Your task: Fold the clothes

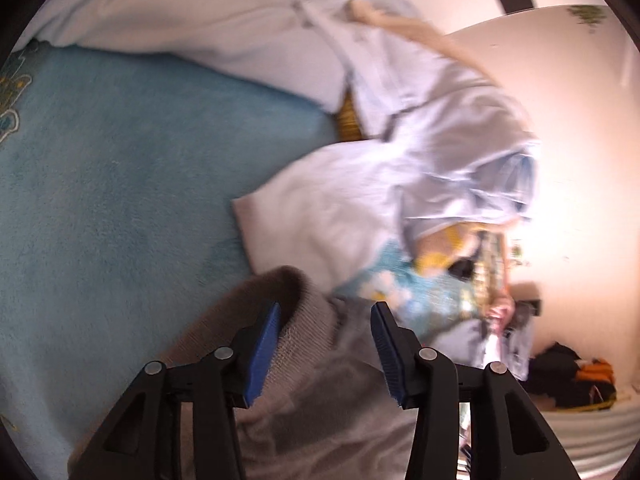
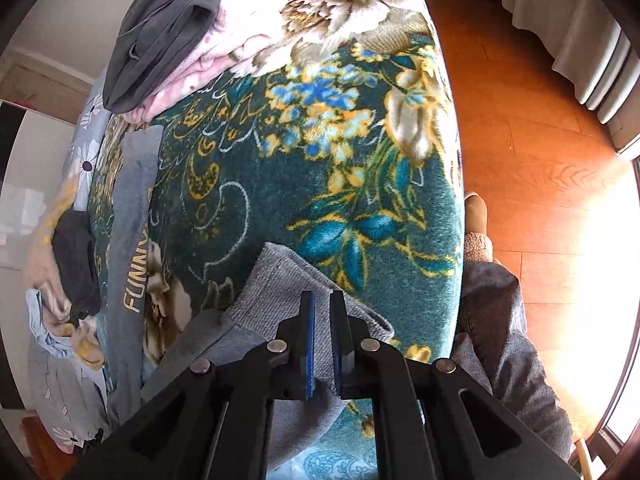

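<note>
Right wrist view: right gripper (image 2: 322,316) jaws clenched on grey garment (image 2: 276,292); left gripper (image 1: 325,316) jaws released above grey sweater collar (image 1: 256,300).

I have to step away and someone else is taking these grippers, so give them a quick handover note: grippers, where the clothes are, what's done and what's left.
Left gripper: open, jaws above the grey sweater's ribbed edge, gripping nothing.
Right gripper: shut on a grey garment corner at the near edge of the floral blanket.
Grey "FUNNY" top lies flat on the blanket; dark and pink clothes are piled at the far end.
Done: corner held.
Left: grip with the left gripper, then fold; the light-blue clothes heap remains.
</note>
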Action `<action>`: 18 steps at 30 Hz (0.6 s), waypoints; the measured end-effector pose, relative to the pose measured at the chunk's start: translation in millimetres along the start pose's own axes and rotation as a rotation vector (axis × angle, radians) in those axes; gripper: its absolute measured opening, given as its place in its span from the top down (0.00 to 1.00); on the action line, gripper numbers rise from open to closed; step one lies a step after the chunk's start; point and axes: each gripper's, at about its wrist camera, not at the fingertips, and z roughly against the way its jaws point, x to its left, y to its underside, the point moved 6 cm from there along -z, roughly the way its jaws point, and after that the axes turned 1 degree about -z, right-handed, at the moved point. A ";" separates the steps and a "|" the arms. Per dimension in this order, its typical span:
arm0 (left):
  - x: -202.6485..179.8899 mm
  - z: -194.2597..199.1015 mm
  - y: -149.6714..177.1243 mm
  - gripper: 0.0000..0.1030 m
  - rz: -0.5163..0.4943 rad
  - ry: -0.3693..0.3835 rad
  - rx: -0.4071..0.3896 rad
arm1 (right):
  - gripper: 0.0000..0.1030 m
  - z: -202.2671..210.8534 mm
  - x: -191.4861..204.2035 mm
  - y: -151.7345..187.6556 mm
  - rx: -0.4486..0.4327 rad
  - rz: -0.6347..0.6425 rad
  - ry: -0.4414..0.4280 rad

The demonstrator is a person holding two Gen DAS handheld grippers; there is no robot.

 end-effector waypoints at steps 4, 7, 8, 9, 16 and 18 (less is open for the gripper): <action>-7.7 -7.7 9.4 0.56 -0.045 -0.003 0.061 | 0.94 -4.5 10.5 4.3 0.016 0.026 -0.019; -4.1 -19.2 13.7 0.56 -0.044 -0.046 0.108 | 0.94 -8.4 14.5 9.3 0.031 0.038 -0.029; -0.9 -24.9 15.5 0.56 -0.037 -0.069 0.119 | 0.94 -9.0 14.9 10.9 0.036 0.041 -0.030; 0.7 -30.5 16.4 0.56 -0.031 -0.089 0.127 | 0.94 -9.6 15.2 12.1 0.041 0.045 -0.031; -46.1 -22.7 15.9 0.91 -0.198 -0.118 -0.024 | 0.94 -14.8 25.4 10.5 0.060 0.074 -0.047; -65.3 0.9 5.3 0.92 -0.218 -0.060 -0.148 | 0.94 -18.4 32.7 8.8 0.073 0.093 -0.056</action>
